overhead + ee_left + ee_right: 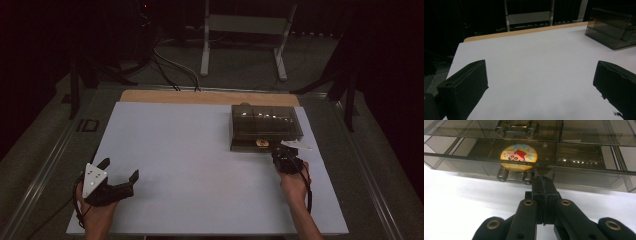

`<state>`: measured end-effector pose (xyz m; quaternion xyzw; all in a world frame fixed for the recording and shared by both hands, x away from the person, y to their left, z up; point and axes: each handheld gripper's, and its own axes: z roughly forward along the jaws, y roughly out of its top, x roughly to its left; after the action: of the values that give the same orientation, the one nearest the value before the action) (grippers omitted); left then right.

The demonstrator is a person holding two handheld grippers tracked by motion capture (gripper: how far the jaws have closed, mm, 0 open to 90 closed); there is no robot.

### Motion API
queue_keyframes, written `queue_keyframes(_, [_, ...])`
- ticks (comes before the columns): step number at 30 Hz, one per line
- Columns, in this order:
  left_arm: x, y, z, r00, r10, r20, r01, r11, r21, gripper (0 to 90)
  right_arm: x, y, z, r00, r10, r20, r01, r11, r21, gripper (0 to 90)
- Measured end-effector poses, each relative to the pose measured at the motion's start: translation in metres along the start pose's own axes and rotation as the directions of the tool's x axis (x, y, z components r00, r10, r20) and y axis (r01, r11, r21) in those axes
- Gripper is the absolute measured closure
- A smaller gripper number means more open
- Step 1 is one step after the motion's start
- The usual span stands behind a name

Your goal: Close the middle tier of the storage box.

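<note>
Two drawers: you face a smoked clear-plastic drawer box [265,126] at the far right of the white desk [190,180]; its lower drawer [529,167] stands pulled out a little toward you.
Handle: the metal pull [515,175] on that drawer's front sits just left of your right claw's tips, apart from them as far as you can see.
Inside the drawer: one round cartoon badge [519,157] lies behind the front wall, just behind the pull.
Handling: judge the box stiff, light and slick, likely to slide on the desk if you tug hard; thin plastic walls may crack if squeezed.
Where to grip: take the pull's bar between its two posts, not the drawer wall.
Right claw [544,182]: pressed together on nothing, just in front of the box.
Left claw [119,171]: spread wide, empty, well left of the box, near the desk's near edge.
</note>
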<state>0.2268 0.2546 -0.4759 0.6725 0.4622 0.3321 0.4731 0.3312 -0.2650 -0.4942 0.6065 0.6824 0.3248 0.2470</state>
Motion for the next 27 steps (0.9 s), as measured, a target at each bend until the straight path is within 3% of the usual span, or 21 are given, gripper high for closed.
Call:
queue_keyframes(10, [0.0,0.0,0.0,1.0,0.0,0.0,0.0,1.0,0.0,0.9,0.0,0.003,0.005,0.9999,-0.007,0.008,0.007,1.0,0.002,90.0])
queue_keyframes(27, [0.0,0.0,0.001,1.0,0.001,0.001,-0.001,1.0,0.002,1.0,-0.002,0.007,0.015,0.9998,0.02,0.009,-0.02,1.0,0.0,90.0])
